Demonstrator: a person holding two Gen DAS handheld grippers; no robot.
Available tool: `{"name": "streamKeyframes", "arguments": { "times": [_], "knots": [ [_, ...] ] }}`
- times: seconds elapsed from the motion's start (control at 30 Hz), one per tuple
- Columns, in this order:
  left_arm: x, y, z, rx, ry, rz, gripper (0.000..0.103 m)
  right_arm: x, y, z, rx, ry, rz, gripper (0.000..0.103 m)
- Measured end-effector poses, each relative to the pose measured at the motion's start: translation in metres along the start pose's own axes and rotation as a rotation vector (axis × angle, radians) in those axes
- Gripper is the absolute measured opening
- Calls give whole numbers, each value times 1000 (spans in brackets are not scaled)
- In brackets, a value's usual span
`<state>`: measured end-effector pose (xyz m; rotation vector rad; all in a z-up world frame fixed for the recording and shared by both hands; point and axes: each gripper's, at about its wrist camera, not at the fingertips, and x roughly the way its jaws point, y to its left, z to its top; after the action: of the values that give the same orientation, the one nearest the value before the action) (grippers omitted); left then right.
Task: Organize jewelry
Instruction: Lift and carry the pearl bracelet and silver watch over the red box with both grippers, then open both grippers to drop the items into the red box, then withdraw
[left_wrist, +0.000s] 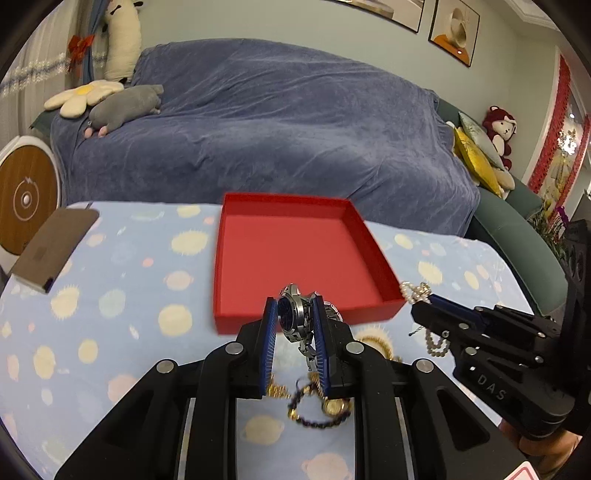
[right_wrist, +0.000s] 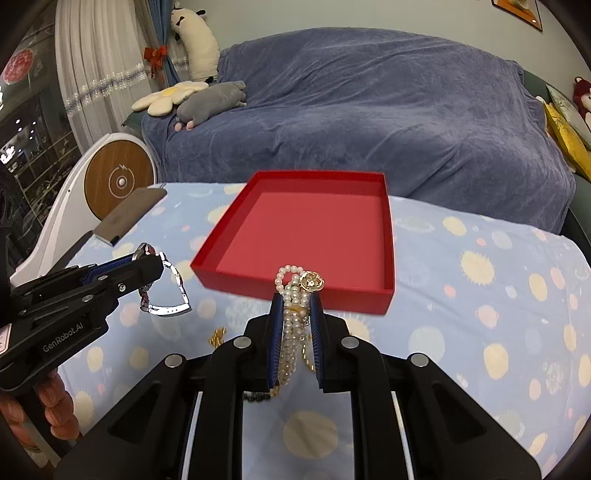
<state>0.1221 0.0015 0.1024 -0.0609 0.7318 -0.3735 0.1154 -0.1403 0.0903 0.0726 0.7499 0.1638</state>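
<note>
An open red box (left_wrist: 295, 254) sits on the spotted blue tablecloth; it also shows in the right wrist view (right_wrist: 314, 229). My left gripper (left_wrist: 295, 306) is shut on a silver wristwatch (left_wrist: 293, 314), held just before the box's near wall. The watch band (right_wrist: 173, 295) hangs from it in the right wrist view. My right gripper (right_wrist: 297, 299) is shut on a pearl necklace (right_wrist: 291, 321) with a gold charm (right_wrist: 312, 282), close to the box's near edge. It also shows in the left wrist view (left_wrist: 419, 295). Gold and dark chains (left_wrist: 317, 406) lie on the cloth below my left gripper.
A brown phone-like slab (left_wrist: 55, 247) lies at the table's far left. A sofa under a blue cover (left_wrist: 277, 122) stands behind the table, with plush toys (left_wrist: 122, 107) on it. A round white and wood device (left_wrist: 26, 199) stands at the left.
</note>
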Motion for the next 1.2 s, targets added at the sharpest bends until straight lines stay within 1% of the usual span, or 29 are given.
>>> {"name": "streamKeyframes", "arguments": {
  "times": [0.07, 0.13, 0.2, 0.23, 0.3, 0.4, 0.47, 0.5, 0.6, 0.73, 0.83, 0.87, 0.9, 0.93, 0.97, 1.0, 1.03, 1.07, 1.13, 1.2],
  "knots": [
    [12, -3, 28, 25, -25, 6, 16, 15, -3, 26, -3, 0, 4, 14],
    [33, -2, 53, 26, -36, 22, 16, 37, -10, 50, 13, 12, 4, 14],
    [62, 1, 74, 12, -26, 23, 16, 67, -20, 70, 41, 44, 18, 14],
    [77, 5, 81, -2, -21, 36, 16, 81, -25, 77, 61, 52, 12, 14],
    [109, 11, 94, 4, 1, 34, 16, 112, -35, 89, 78, 88, 8, 14],
    [150, 20, 104, -8, 37, 44, 16, 157, -47, 97, 107, 145, -8, 14],
    [177, 26, 109, -19, 69, 45, 16, 179, -54, 100, 123, 171, -25, 14],
    [188, 28, 111, -19, 82, 59, 16, 189, -58, 102, 128, 183, -33, 14],
    [217, 35, 113, -18, 117, 96, 16, 212, -65, 108, 135, 221, -43, 14],
    [239, 42, 114, -14, 158, 109, 16, 230, -70, 110, 123, 266, -71, 15],
    [245, 46, 115, -6, 170, 131, 18, 234, -69, 111, 104, 264, -94, 17],
    [246, 46, 115, -12, 170, 139, 18, 232, -69, 111, 99, 254, -103, 19],
    [245, 49, 116, -21, 166, 149, 19, 227, -69, 111, 94, 240, -111, 23],
    [243, 49, 118, -29, 164, 156, 24, 223, -69, 112, 89, 222, -114, 26],
    [239, 51, 119, -35, 157, 161, 33, 217, -70, 112, 87, 203, -116, 27],
    [235, 52, 121, -38, 150, 173, 39, 206, -70, 111, 89, 185, -112, 28],
    [228, 53, 121, -42, 138, 186, 50, 197, -71, 111, 93, 171, -100, 28],
    [219, 54, 121, -47, 126, 190, 56, 183, -72, 110, 97, 155, -89, 30],
    [198, 57, 119, -57, 107, 192, 58, 153, -72, 105, 89, 118, -84, 35],
    [170, 58, 111, -62, 85, 204, 58, 120, -69, 95, 72, 90, -85, 36]
  ]
}}
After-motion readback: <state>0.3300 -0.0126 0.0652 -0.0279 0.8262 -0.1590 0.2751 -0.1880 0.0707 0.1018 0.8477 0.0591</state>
